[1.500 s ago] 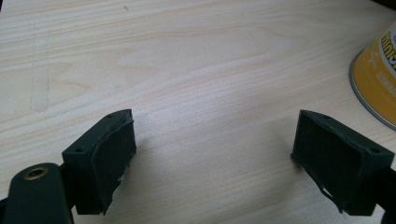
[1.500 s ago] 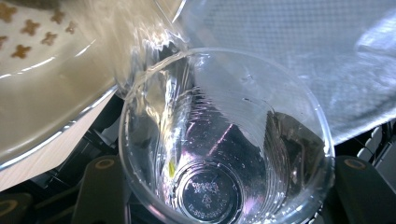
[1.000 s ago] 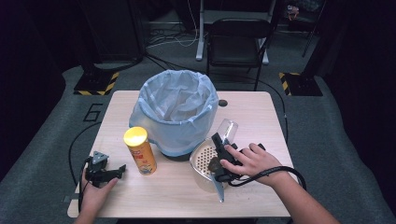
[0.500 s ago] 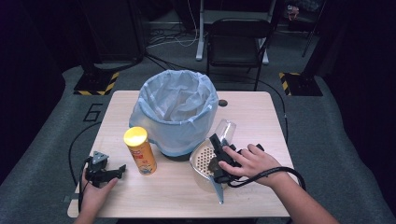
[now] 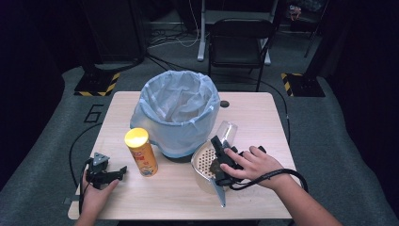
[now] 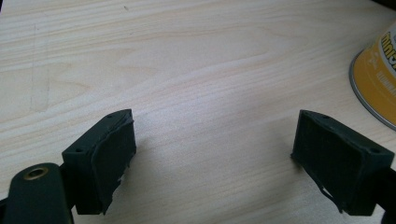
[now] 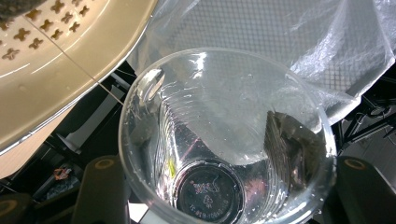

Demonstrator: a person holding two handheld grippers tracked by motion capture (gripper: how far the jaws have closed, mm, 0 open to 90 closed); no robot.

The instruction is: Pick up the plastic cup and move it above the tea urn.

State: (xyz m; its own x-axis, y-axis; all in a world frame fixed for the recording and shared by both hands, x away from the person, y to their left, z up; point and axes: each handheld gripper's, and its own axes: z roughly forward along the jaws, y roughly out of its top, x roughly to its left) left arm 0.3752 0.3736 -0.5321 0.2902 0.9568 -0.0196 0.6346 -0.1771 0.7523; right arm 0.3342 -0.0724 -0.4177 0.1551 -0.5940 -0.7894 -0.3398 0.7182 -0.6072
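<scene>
A clear plastic cup is held off the table beside the blue-lined bin, with my right gripper shut on it. In the right gripper view the cup sits between the two jaws of the gripper, its inside facing the camera. My left gripper rests on the table's front left corner, open. In the left gripper view its fingers stand wide apart over bare wood, and the gripper holds nothing.
A yellow chips can stands upright between the left gripper and the bin, its base at the right edge. A beige perforated strainer lies under the right hand, near the bin bag. A chair stands behind the table.
</scene>
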